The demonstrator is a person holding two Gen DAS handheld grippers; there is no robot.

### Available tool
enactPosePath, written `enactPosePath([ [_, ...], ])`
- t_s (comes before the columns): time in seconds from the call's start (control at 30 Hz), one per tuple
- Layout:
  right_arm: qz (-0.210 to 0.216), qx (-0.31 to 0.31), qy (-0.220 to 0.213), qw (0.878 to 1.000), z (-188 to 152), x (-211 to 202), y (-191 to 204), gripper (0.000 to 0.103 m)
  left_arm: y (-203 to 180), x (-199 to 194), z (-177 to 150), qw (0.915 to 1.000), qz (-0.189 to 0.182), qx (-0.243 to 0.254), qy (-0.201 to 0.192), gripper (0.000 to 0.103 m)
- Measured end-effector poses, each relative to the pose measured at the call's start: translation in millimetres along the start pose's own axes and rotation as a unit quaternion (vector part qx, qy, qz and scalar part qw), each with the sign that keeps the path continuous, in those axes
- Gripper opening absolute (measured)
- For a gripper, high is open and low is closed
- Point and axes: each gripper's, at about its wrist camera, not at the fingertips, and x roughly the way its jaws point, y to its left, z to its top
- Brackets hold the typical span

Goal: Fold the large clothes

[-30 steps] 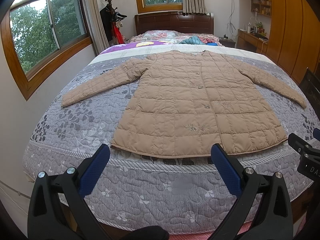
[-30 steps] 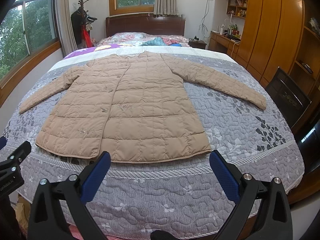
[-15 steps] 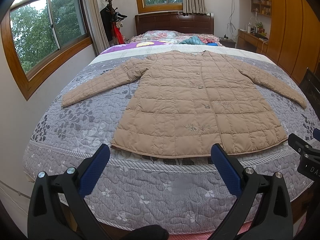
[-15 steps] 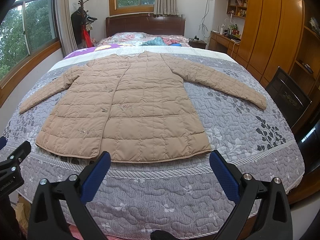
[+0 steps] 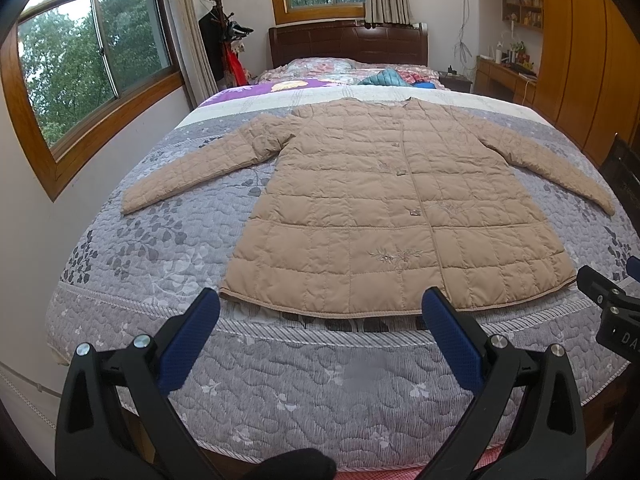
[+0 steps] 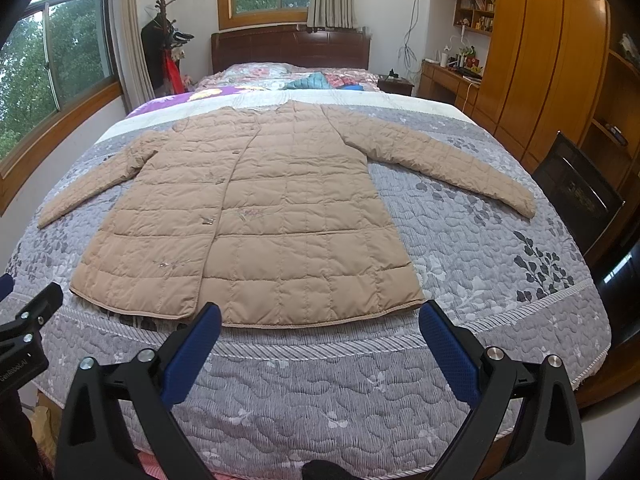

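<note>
A tan quilted coat (image 5: 380,208) lies flat and buttoned on the bed, both sleeves spread outward, hem toward me; it also shows in the right wrist view (image 6: 264,216). My left gripper (image 5: 320,308) is open and empty, hovering just short of the hem's left half. My right gripper (image 6: 320,320) is open and empty, just short of the hem's right half. Part of the right gripper shows at the left wrist view's right edge (image 5: 612,308), and part of the left gripper at the right wrist view's left edge (image 6: 24,328).
The bed has a grey floral quilt (image 5: 140,248) (image 6: 500,248) and a dark headboard (image 5: 348,44). Pillows and clothes (image 5: 380,78) lie at its head. A window wall stands left, a coat rack (image 5: 222,36) in the corner, wooden cabinets (image 6: 540,72) and a dark chair (image 6: 576,196) right.
</note>
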Motion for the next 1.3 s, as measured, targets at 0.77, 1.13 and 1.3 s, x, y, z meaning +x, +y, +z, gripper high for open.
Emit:
enactPosePath([
  [0.77,-0.096,0.166,0.03,0.981,140.3,156.1,-266.9,0.099,-112.7,147.9,154.2,0.9939,-0.059,0.091,0.018,0.1],
  [1.13,-0.098,0.221,0.122,0.963,150.8,255.0,-412.3,0.099,-194.1,279.4,219.9,0.9852,-0.117,0.074,0.102,0.1],
  [1.3,-0.06,0.26,0.15,0.952,146.0,273.7,-450.2,0.095,-202.5,323.0,223.7,0.9821,-0.128,0.043,0.131,0.099],
])
